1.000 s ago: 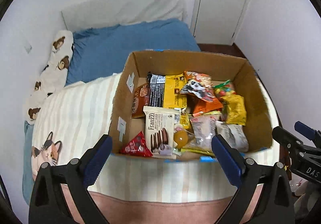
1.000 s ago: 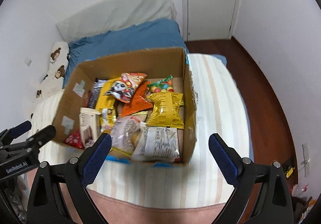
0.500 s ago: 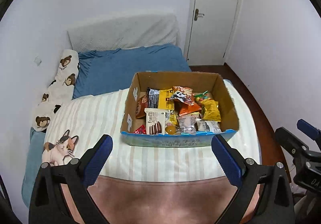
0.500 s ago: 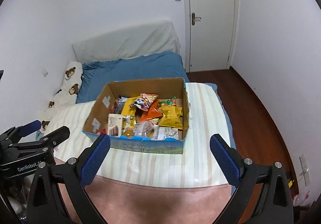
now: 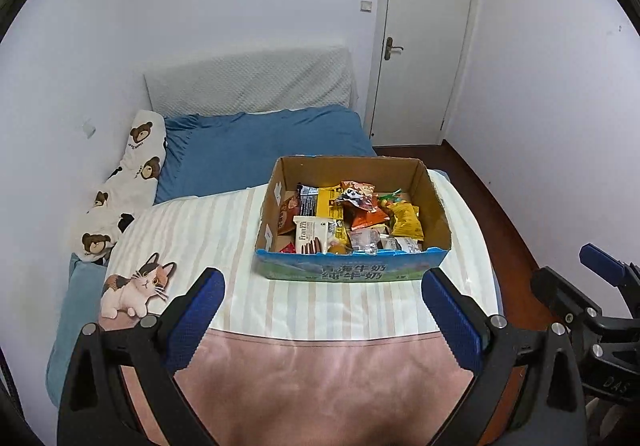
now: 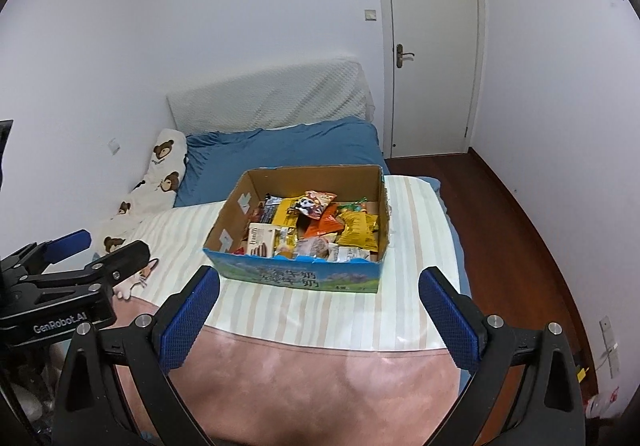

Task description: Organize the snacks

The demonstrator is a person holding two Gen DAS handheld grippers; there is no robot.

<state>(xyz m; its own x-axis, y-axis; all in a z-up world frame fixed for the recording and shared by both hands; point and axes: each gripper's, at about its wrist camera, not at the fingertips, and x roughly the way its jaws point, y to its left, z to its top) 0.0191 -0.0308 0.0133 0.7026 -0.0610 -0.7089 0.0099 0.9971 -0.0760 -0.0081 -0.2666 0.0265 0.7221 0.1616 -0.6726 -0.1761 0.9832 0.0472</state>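
Both tongs are wide open and holding nothing. Left gripper (image 5: 323,312) hangs over the pink end of the blanket (image 5: 320,386), blue pads spread far apart, and the right gripper (image 6: 319,310) is doing the same thing just beside it. You can see each one poking into the edge of the other's view.

Snacks are all in a cardboard box (image 5: 352,270) sitting on the striped part of the blanket, well ahead of both grippers and touching neither. Box has a blue printed front with Chinese writing on it, top is open. Inside it's a jumble: a white cookie pack (image 5: 314,234) near the front left, a yellow chip bag (image 5: 407,221) on the right side, an orange bag (image 5: 366,218) in the middle with a panda packet (image 5: 354,195) lying on top of it, and a dark wrapper (image 5: 307,200) toward the back left. Some clear wrapped stuff at the front, can't read it.

Behind the box there's a blue sheet (image 5: 260,150), a bear-print pillow (image 5: 128,182) along the left wall, and a closed white door (image 5: 424,46) in the corner. Cat picture (image 5: 138,286) on the blanket near the left gripper.
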